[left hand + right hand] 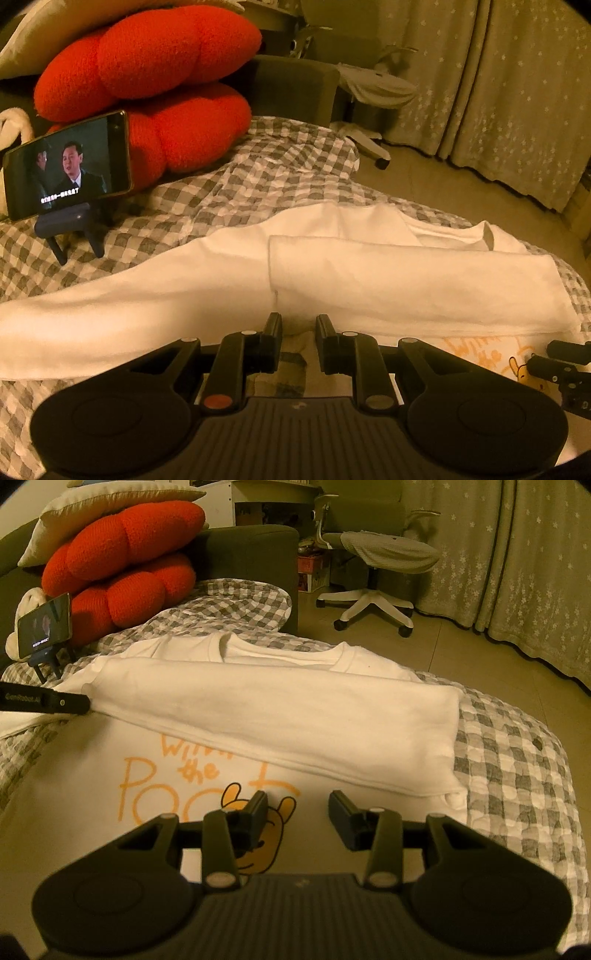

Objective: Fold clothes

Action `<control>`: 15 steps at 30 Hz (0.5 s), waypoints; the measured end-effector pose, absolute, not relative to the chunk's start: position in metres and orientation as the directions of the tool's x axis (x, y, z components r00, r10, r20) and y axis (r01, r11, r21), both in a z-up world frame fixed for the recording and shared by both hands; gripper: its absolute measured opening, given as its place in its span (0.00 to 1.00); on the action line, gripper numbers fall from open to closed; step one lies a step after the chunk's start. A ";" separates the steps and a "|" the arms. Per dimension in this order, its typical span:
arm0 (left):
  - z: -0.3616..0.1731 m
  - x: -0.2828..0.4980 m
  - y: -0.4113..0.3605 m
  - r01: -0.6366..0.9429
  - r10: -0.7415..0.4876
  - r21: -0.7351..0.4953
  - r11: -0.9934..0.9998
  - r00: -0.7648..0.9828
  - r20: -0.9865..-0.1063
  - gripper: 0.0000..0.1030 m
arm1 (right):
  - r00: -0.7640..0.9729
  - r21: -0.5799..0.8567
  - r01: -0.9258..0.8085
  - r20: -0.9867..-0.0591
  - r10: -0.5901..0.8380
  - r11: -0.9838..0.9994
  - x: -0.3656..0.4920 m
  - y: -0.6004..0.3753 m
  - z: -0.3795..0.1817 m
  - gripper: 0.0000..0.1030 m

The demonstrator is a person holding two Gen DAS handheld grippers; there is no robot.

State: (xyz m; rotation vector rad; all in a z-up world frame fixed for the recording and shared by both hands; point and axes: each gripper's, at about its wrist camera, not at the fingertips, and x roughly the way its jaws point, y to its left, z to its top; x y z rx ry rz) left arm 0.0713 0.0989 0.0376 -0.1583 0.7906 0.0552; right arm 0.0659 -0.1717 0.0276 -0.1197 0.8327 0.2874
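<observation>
Checked grey-and-white bedding (pixel 517 746) fills both views, red cushions (pixel 122 565) and a propped phone (pixel 66 162) at its head end. Spread across the middle lies the white sweatshirt (pixel 258 709), one sleeve already folded across the chest above the orange bear print (pixel 258 830). Left gripper (pixel 297 326) hovers at the other sleeve, jaws narrowly apart, holding nothing. Right gripper (pixel 297 805) hangs wide open over the print. Next, I reckon: pinch that loose sleeve and carry it across.

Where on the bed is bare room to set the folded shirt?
Bare checkered blanket lies right of the white shirt, up to the bed's edge. Another patch sits between the shirt's collar and the red cushions. Crowded by the phone stand.
</observation>
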 end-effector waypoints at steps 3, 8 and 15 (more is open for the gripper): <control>0.040 0.069 0.099 -0.109 -0.014 -0.128 0.986 0.707 -0.707 0.18 | 0.636 0.007 -0.301 -0.744 0.206 0.954 0.066 -0.171 0.027 0.38; 0.038 0.069 0.099 -0.102 -0.015 -0.122 0.987 0.704 -0.710 0.18 | 0.630 0.011 -0.307 -0.747 0.211 0.952 0.068 -0.171 0.026 0.38; 0.035 0.064 0.095 -0.103 0.012 -0.083 0.991 0.695 -0.719 0.19 | 0.631 0.007 -0.311 -0.747 0.211 0.951 0.063 -0.170 0.027 0.39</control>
